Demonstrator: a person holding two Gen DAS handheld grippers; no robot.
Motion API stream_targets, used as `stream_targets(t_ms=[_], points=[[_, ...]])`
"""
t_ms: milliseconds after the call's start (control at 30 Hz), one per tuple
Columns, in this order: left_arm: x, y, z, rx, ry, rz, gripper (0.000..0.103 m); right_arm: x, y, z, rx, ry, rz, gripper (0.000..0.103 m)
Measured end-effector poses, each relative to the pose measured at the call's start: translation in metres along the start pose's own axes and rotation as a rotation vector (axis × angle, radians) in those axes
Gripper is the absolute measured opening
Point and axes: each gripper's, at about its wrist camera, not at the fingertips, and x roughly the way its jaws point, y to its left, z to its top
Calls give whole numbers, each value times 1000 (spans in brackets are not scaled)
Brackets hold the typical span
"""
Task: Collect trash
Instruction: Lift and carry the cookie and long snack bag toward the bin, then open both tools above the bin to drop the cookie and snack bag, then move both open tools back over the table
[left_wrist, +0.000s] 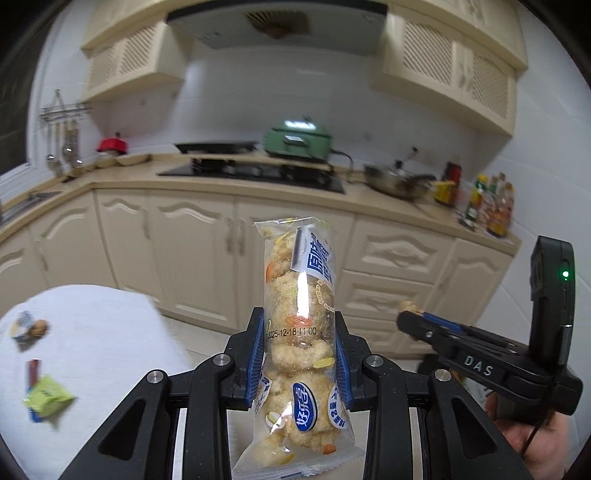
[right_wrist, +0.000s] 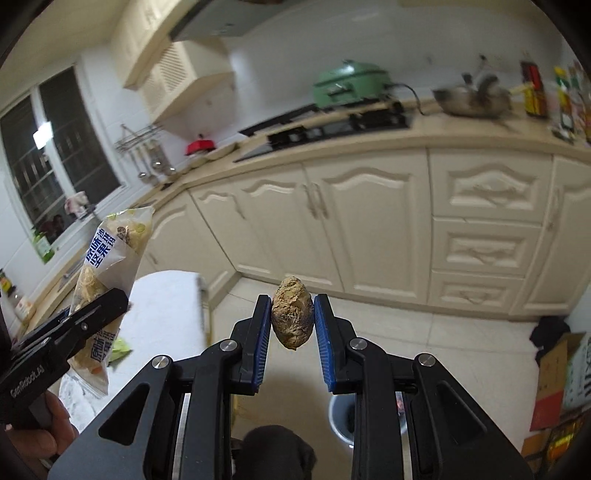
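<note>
So the snack packet (left_wrist: 299, 332) is standing upright, pinched between the blue pads (left_wrist: 257, 356) of the left gripper (left_wrist: 300, 354), jaws clamped on its sides. Over on the right gripper (right_wrist: 292, 319), the jaws are squeezed on a brown walnut-looking lump (right_wrist: 293, 318), held up in the air above the tiled floor. More wrappers, a green packet (left_wrist: 47, 397) included, sit on the white table (left_wrist: 103, 332). A grey bin (right_wrist: 341, 419) shows low down behind the right gripper, with cream kitchen cabinets (right_wrist: 369, 229) beyond.
</note>
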Motion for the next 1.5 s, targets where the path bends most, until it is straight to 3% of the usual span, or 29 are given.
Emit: stream_targets(t_ms=[167,433,733,767,800,833,867,933,1000,1100,1167,1200,1300,1500], points=[[58,-11,-1,9,105,-43,29,21,-43,-8,68,43,-35,24],[146,-18,0,-4,273,-46,29,67,-89,-27,142,139,-53,24],[261,-36,38,-6,410,-45,32,115,-112,-45,183,238,-44,24],[270,-37,40,0,428,-44,38,120,-114,-48,188,247,-46,25],[280,-39,42,1,441,-37,53,124,-116,-49,193,254,-49,26],[289,-39,45,0,451,-31,61,129,-119,-52,202,267,-60,27],[292,-38,47,-9,450,-25,70,133,-122,-55,214,281,-67,27],[295,-35,50,-19,445,-19,73,137,-129,-61,251,295,-74,29],[294,-36,54,-9,434,-7,84,136,-132,-64,266,298,-89,36],[288,-37,61,10,389,31,102,131,-132,-65,282,286,-102,66],[281,-38,63,8,373,38,102,126,-130,-64,294,270,-112,94],[281,-39,67,6,370,36,102,124,-130,-63,303,265,-117,100],[269,-44,68,10,341,40,102,120,-125,-61,306,269,-149,103],[202,-30,61,-3,258,32,102,103,-100,-47,264,241,-160,103]])
